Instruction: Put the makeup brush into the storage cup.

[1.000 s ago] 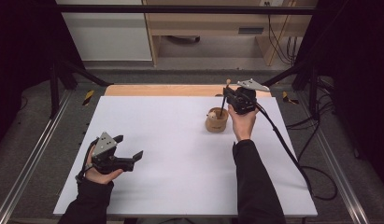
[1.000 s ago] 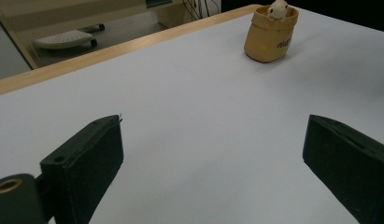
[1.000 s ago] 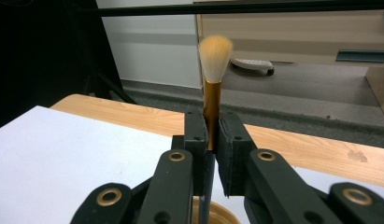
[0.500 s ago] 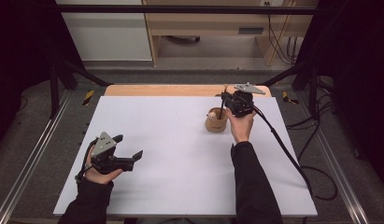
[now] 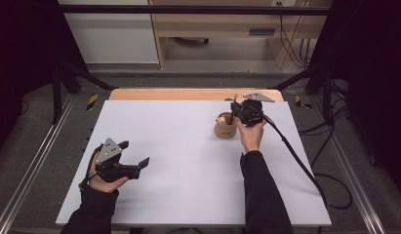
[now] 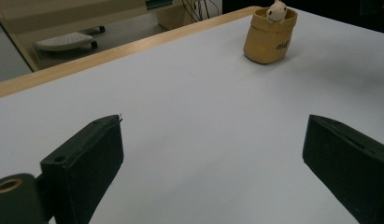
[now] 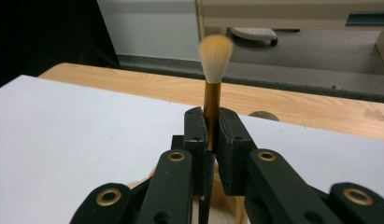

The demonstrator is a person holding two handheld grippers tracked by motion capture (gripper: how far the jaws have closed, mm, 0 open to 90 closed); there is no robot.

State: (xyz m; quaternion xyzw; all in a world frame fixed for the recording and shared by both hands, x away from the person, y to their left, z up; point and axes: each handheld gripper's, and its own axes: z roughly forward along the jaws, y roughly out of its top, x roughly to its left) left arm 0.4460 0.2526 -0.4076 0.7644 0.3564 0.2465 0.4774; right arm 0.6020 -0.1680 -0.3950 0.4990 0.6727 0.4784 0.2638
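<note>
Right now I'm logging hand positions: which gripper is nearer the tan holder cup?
Right. The right gripper hangs just above the tan holder cup, clamping a brush; the left gripper rests far off near the table's front-left.

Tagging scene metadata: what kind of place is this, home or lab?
Probably a lab recording bench. A white table sits inside a dark metal frame, floor rails run along both sides, and cables trail over bare flooring beneath plain wooden furniture.

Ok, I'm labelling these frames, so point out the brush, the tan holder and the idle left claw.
brush (image 7: pixel 215 52), right gripper view, on its pale bristle tuft.
tan holder (image 6: pixel 268 41), left gripper view, on its front wall.
left claw (image 5: pixel 135 157), high view, midway between its open fingertips.
</note>
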